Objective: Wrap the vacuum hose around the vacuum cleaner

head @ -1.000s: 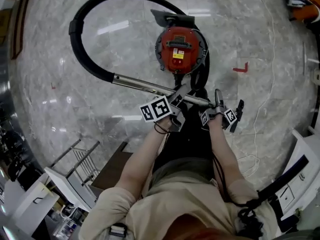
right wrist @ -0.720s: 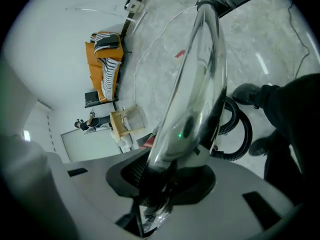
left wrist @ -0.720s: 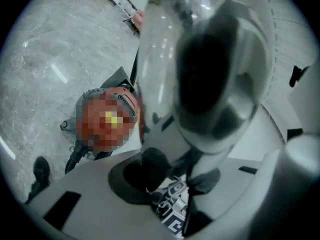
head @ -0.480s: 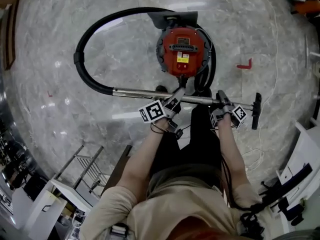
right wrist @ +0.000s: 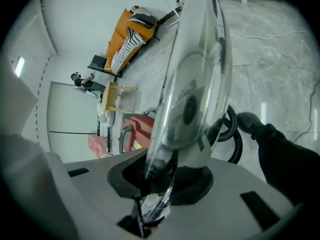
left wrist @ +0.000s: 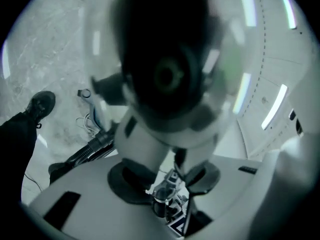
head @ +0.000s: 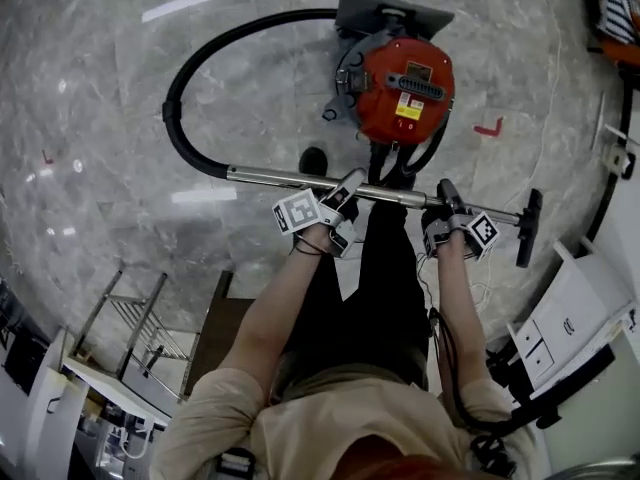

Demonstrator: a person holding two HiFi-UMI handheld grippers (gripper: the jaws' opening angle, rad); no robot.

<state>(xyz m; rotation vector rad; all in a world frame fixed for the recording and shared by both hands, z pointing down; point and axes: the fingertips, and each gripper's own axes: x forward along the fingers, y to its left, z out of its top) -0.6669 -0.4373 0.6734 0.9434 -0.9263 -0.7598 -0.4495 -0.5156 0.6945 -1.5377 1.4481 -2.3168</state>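
Observation:
The red vacuum cleaner (head: 400, 78) stands on the marble floor, top centre in the head view. Its black hose (head: 185, 78) loops out to the left and joins the chrome wand (head: 280, 177). The wand lies across in front of the person, ending in a black nozzle (head: 528, 228). My left gripper (head: 350, 183) is shut on the wand's middle. My right gripper (head: 445, 196) grips it nearer the nozzle; its jaws have just been closing with the wand between them. In the left gripper view the blurred wand (left wrist: 160, 84) rises from my left gripper (left wrist: 167, 176). The right gripper view shows the wand (right wrist: 195, 74) in my right gripper (right wrist: 162, 179).
The person's shoe (head: 312, 160) is just beyond the wand. A red tape mark (head: 488, 128) lies right of the vacuum. White furniture (head: 570, 328) stands at the right, a metal rack (head: 140, 338) at the lower left. A white cable (head: 490, 293) trails on the floor.
The wand has swung to lie nearly level across the view, and its nozzle has moved out to the right. Both grippers moved with it. The right gripper has closed on the wand.

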